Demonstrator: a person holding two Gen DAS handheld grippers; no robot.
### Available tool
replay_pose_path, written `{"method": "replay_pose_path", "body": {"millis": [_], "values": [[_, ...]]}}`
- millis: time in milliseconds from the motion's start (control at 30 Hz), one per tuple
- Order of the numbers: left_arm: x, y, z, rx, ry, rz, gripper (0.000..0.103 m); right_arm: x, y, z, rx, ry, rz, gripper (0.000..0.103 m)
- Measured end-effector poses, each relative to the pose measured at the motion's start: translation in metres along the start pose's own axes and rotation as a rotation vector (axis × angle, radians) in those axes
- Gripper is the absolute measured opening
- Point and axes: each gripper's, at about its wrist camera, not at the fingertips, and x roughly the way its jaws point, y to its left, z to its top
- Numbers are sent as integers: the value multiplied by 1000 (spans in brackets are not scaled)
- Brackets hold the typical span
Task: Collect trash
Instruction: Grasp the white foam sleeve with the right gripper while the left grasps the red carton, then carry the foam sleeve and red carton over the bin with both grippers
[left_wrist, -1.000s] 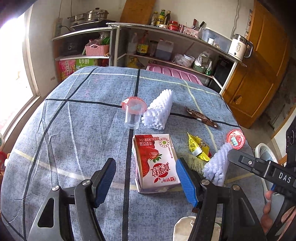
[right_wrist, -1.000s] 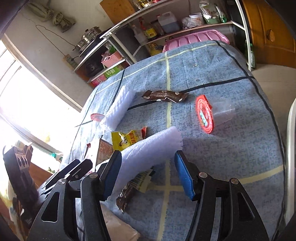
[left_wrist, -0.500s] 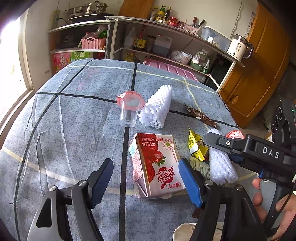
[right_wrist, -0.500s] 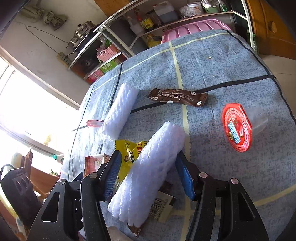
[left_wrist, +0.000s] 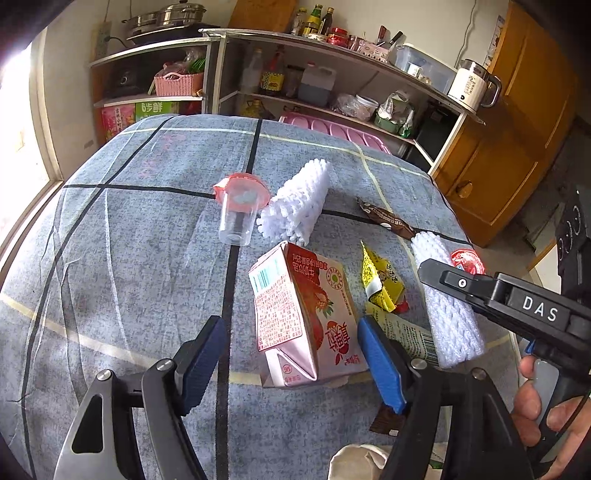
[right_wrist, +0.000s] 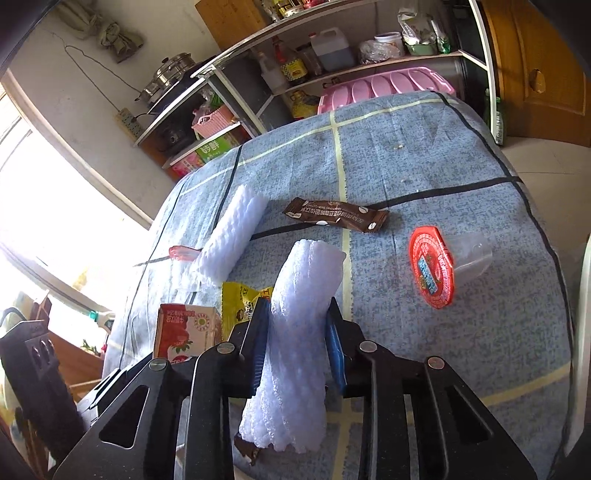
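blue-grey cloth (left_wrist: 110, 258) with dark and pale grid lines covers the table; kitchen shelves (left_wrist: 332, 55) stand behind it. nearest, left gripper (left_wrist: 291, 354) spread wide, blue pads either side of a pink carton (left_wrist: 306, 314) lying on the cloth, right pad just beside it, left pad apart. right gripper (right_wrist: 297, 343) clenched on a white foam net (right_wrist: 299, 332), pads pressing its sides. just beyond: yellow wrapper (left_wrist: 380, 284), and at the right edge a red-lidded cup (right_wrist: 439, 269) on its side. farther: brown sachet (right_wrist: 336, 215), second foam net (left_wrist: 299, 203), clear cup (left_wrist: 238, 210) with pink lid touching that net.
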Motion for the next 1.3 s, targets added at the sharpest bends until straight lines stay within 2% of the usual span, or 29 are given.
{"method": "replay_pose_path", "body": {"millis": [167, 233, 400, 533, 900, 1300], "values": [[12, -3, -3, 11, 29, 47, 73, -8, -3, -4, 7, -11, 7, 30], [16, -1, -4, -5, 37, 30, 72, -10, -3, -5, 5, -14, 6, 30], [13, 0, -5, -11, 21, 39, 59, -14, -5, -8, 0, -21, 6, 30], [9, -1, -4, -7, 6, 33, 38, -19, -6, -12, -5, -31, -3, 30], [-9, -9, -6, 9, -25, 39, 37, -33, -14, -19, -11, -49, -10, 30], [-47, -60, -7, 95, -91, -21, 37, -77, -37, -25, -5, -115, -29, 30]]}}
